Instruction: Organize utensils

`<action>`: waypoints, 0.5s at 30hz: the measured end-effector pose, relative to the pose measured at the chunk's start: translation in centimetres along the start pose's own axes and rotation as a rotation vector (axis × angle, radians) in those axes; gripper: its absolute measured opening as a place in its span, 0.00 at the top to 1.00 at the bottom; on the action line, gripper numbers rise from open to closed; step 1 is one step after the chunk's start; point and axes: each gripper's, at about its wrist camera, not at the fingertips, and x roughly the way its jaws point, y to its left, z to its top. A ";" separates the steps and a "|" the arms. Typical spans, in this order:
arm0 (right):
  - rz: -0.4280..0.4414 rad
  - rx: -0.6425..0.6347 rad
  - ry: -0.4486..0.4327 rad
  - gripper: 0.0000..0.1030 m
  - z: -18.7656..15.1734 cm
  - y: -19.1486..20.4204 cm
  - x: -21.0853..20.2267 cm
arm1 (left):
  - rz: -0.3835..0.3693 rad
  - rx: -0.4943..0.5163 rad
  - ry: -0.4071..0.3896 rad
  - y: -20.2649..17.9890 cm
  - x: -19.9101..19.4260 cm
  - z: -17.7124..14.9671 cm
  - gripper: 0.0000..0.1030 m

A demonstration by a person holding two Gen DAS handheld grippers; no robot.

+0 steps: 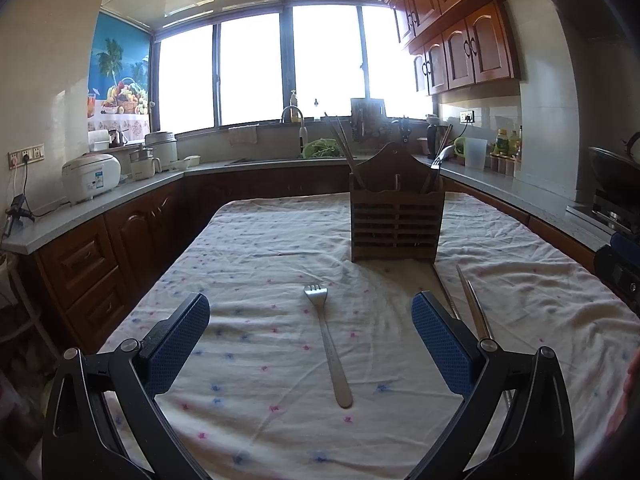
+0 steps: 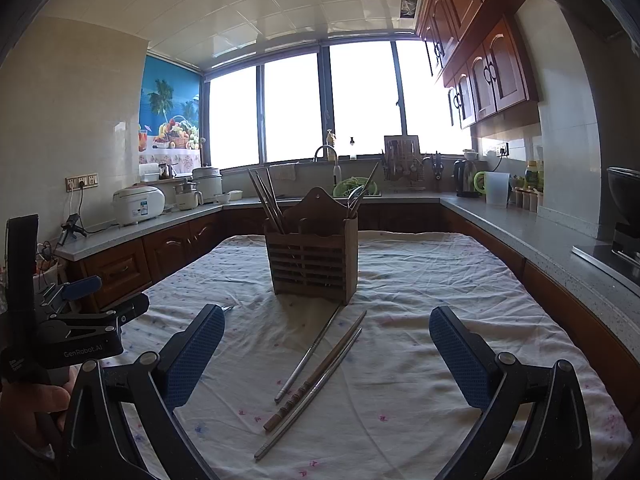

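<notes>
A metal fork [image 1: 328, 344] lies on the cloth-covered table [image 1: 260, 240], tines pointing away, between the fingers of my left gripper [image 1: 310, 316], which is open and empty above it. A wooden utensil holder [image 1: 396, 220] stands behind, with chopsticks and a fork in it; it also shows in the right wrist view [image 2: 312, 260]. Three loose chopsticks [image 2: 316, 376] lie on the cloth in front of the holder, between the fingers of my open, empty right gripper [image 2: 326, 332]. The left gripper [image 2: 80, 320] shows at the left of the right wrist view.
Kitchen counters [image 1: 120, 196] ring the table on three sides, with a rice cooker [image 1: 90, 176], kettle [image 2: 466, 178] and a sink under the window. A stove with a wok [image 1: 616, 172] stands at the right.
</notes>
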 end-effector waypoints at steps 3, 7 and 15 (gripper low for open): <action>0.002 -0.003 0.001 0.00 0.0 0.1 0.1 | 0.000 0.000 0.000 0.0 0.0 0.0 0.00; 0.002 -0.001 0.001 0.00 0.0 0.1 0.1 | -0.001 -0.001 0.000 0.0 0.0 0.0 0.00; 0.002 0.003 0.002 0.00 0.0 0.1 0.3 | -0.003 -0.001 0.002 0.0 0.1 0.0 0.00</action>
